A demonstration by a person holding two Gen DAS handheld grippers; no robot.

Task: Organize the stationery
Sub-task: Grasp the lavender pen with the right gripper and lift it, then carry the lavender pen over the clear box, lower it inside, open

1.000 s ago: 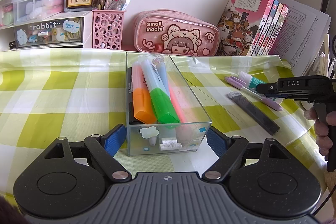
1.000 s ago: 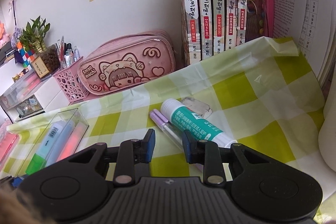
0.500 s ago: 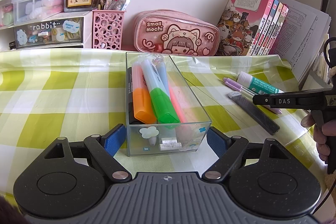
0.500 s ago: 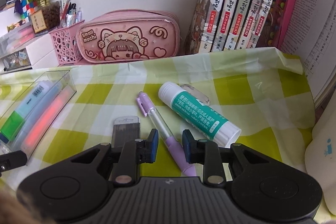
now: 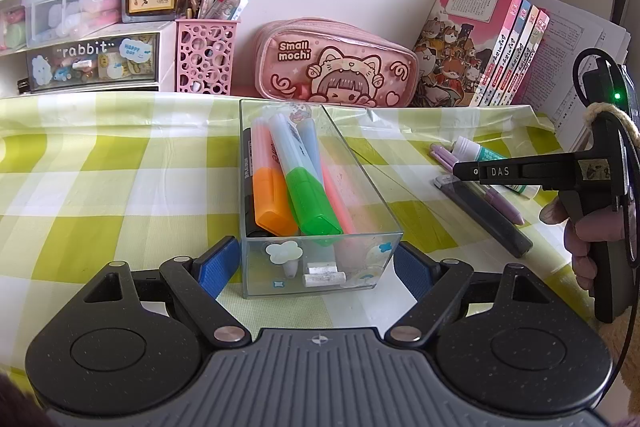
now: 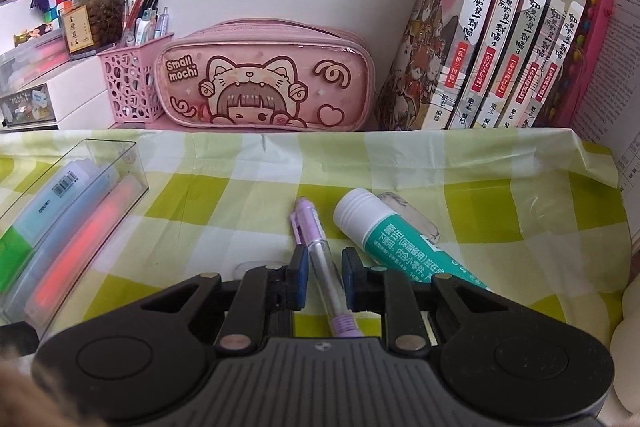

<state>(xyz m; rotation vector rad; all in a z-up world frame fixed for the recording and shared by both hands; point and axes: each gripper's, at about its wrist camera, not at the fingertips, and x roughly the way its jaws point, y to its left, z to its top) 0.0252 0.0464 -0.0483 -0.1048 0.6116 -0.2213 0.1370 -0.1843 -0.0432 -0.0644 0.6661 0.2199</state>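
A clear plastic box [image 5: 320,259] holds several highlighters and sits on the checked cloth. My left gripper [image 5: 318,267] is shut on the box's near end, a blue pad against each side wall. The box also shows at the left of the right wrist view [image 6: 86,203]. My right gripper [image 6: 325,269] is open, its two pads on either side of a purple pen [image 6: 320,259] lying on the cloth, not touching it. A white and green glue stick [image 6: 384,231] lies just right of the pen. In the left wrist view the right gripper [image 5: 464,171] hovers over the pen [image 5: 502,205].
A dark flat case [image 5: 486,217] lies by the pen. A pink pencil case [image 6: 264,79], pink pen holder [image 6: 128,83], drawer unit [image 5: 92,59] and a row of books [image 6: 508,35] line the wall. Papers [image 6: 628,67] stand at far right.
My right gripper has moved forward and down, so the purple pen now lies between its open pads. The left gripper and the box have not moved.
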